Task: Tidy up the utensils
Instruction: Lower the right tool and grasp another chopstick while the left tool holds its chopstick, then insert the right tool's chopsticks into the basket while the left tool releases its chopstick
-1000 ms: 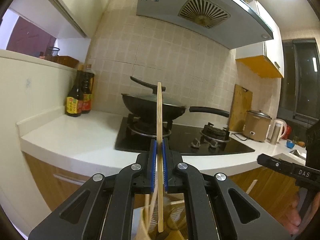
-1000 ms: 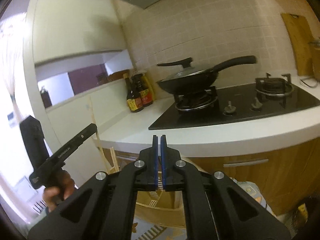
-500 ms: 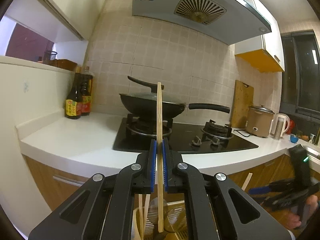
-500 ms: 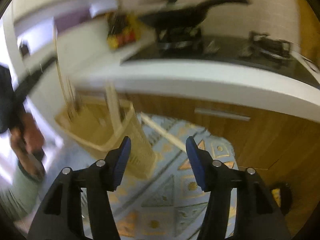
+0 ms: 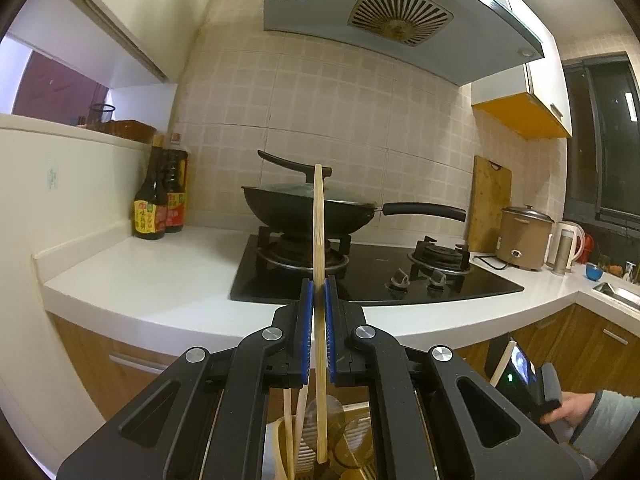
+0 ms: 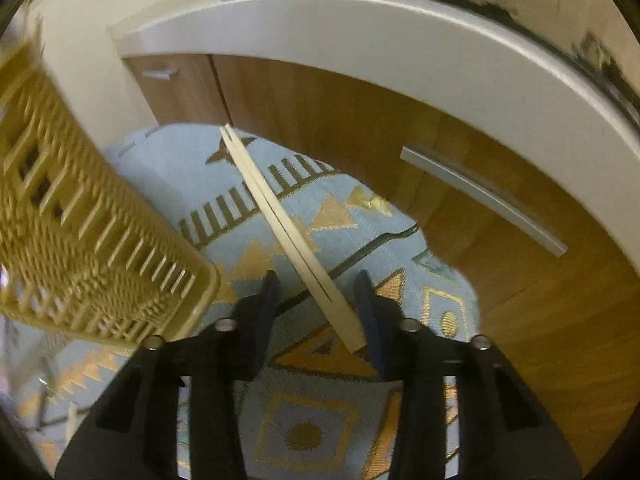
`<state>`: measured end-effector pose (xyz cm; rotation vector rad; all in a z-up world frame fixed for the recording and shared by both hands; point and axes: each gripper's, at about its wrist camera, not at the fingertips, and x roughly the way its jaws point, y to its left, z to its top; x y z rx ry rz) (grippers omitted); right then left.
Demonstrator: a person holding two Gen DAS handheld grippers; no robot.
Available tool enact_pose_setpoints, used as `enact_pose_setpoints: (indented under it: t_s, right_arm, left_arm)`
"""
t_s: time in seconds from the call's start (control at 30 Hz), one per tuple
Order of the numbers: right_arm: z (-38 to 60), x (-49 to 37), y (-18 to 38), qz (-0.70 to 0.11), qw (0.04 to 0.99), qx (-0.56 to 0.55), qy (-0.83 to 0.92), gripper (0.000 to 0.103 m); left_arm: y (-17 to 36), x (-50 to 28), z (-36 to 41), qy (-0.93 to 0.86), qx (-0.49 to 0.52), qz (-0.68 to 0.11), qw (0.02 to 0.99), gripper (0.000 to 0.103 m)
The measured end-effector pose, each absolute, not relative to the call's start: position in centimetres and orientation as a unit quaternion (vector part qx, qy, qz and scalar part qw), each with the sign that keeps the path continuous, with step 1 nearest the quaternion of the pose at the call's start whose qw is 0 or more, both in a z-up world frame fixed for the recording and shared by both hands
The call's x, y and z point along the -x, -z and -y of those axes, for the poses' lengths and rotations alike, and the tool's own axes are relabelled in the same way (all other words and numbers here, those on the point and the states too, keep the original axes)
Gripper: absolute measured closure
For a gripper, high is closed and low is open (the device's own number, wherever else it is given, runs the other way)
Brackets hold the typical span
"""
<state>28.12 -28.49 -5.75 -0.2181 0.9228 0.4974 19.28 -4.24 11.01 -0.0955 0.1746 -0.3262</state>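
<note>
- Right gripper (image 6: pixel 318 304): has tipped from the counter down to the patterned rug (image 6: pixel 304 432); jaws spread wide, straddling the pale chopsticks (image 6: pixel 286 232) lying there. Pickup looks imminent.
- Yellow slatted basket (image 6: pixel 88 248): just beside, at left.
- Left gripper (image 5: pixel 318 312): unchanged, clamped on an upright wooden chopstick (image 5: pixel 319 220) above the utensil holder (image 5: pixel 356 440).

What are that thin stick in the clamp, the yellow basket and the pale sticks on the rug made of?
The stick in the left gripper looks like bamboo or light wood: tan, matte, faintly grained. The basket seems to be molded plastic: uniform yellow, slotted lattice walls. The pale chopsticks below the open right gripper are cream and smooth, maybe plastic or pale wood; blur leaves that open.
</note>
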Motion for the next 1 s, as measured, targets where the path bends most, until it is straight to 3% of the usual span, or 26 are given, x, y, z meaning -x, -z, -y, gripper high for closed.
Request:
enact_pose_setpoints:
  t_s: [0.03,0.07,0.33,0.57,0.7,0.77,0.8,0.93,1.0]
  right_arm:
    - [28.5,-27.9,5.8,-0.438,0.860,0.109,-0.238,0.088]
    - [28.6,-27.5,5.8,-0.439,0.860,0.109,-0.238,0.090]
    - [32.1,-20.0,5.8,-0.456,0.868,0.029,-0.197,0.093]
    - [33.3,-11.2,7.3,-0.539,0.828,-0.077,-0.136,0.092]
    - [31.4,-10.5,6.7,-0.544,0.826,-0.039,-0.141,0.084]
    - [30.9,-11.3,5.7,-0.536,0.833,-0.024,-0.139,0.066]
    - [30.7,-11.9,5.3,-0.532,0.835,-0.019,-0.141,0.064]
    - [30.6,-16.1,4.8,-0.548,0.826,-0.019,-0.129,0.065]
    - [31.2,-18.1,5.1,-0.568,0.814,-0.037,-0.118,0.073]
  left_arm:
    - [-10.9,-19.3,4.2,0.162,0.050,-0.087,0.982,0.099]
    - [-10.8,-19.4,4.1,0.161,0.055,-0.088,0.982,0.099]
    - [-10.8,-17.8,3.3,0.160,0.060,-0.079,0.982,0.099]
    - [-10.7,-16.5,3.6,0.162,0.053,-0.075,0.983,0.099]
    - [-10.8,-16.4,3.3,0.167,0.064,-0.083,0.980,0.099]
    - [-11.2,-16.4,3.0,0.169,0.065,-0.083,0.980,0.099]
    - [-11.2,-16.3,3.0,0.169,0.065,-0.083,0.980,0.099]
    - [-11.6,-16.0,3.1,0.172,0.062,-0.085,0.980,0.099]
    - [-11.6,-15.8,3.3,0.173,0.058,-0.086,0.979,0.099]
